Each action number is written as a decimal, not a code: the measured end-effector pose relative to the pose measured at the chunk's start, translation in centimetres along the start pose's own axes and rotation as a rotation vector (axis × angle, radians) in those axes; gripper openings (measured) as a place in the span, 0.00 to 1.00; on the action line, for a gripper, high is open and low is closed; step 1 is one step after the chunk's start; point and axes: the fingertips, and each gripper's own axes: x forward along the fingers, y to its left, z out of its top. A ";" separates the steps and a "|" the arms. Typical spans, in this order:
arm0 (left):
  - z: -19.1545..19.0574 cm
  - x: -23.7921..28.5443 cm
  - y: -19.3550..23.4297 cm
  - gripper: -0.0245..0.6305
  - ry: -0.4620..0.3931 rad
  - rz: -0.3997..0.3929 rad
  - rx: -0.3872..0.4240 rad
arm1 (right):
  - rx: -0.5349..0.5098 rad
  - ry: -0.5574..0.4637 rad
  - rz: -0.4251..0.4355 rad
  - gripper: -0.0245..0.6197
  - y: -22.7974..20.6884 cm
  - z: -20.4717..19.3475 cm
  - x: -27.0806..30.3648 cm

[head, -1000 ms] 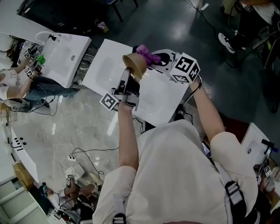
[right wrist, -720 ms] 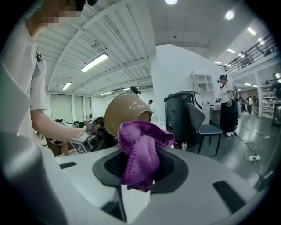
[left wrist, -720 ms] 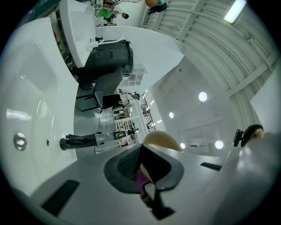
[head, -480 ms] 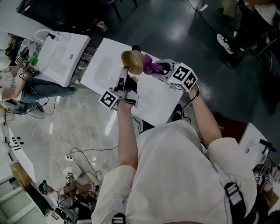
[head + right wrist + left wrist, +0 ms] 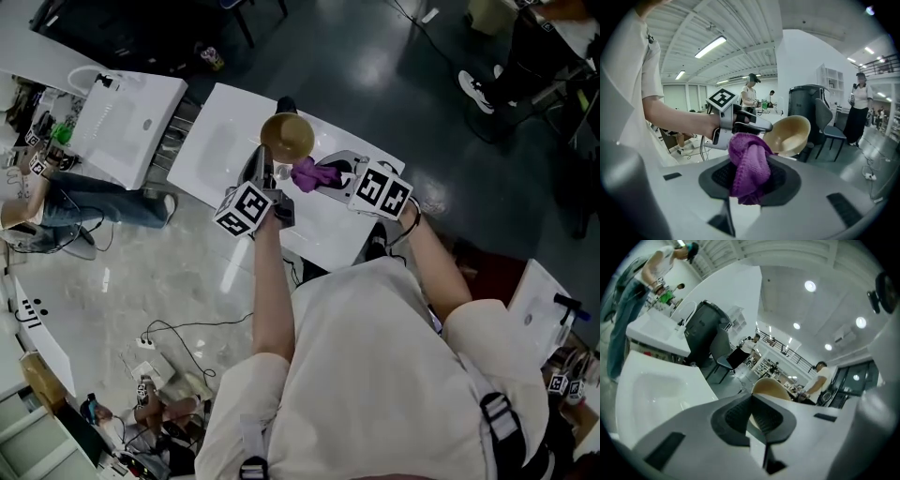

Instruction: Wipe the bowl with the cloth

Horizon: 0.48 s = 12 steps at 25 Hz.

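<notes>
While the left gripper pinches the bowl rim, right gripper clamps cloth nearby.

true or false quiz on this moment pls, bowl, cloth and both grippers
1. The left gripper is shut on the rim of the bowl. True.
2. The cloth is green. False: it is purple.
3. The right gripper is shut on the cloth. True.
4. The bowl stands on the white table. False: the left gripper holds it up in the air above the table.
5. The bowl is full. False: the right gripper view shows its inside empty.
</notes>
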 end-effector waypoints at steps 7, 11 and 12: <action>-1.9 0.5 -1.5 0.05 0.109 0.056 0.293 | 0.021 0.007 -0.123 0.22 -2.6 0.8 -1.0; -3.7 0.8 -3.7 0.05 0.158 0.045 0.441 | -0.019 0.142 -0.206 0.21 -4.6 -0.4 0.1; -4.1 0.9 -4.2 0.05 0.169 0.041 0.472 | -0.040 0.172 -0.223 0.21 -4.9 -0.4 0.5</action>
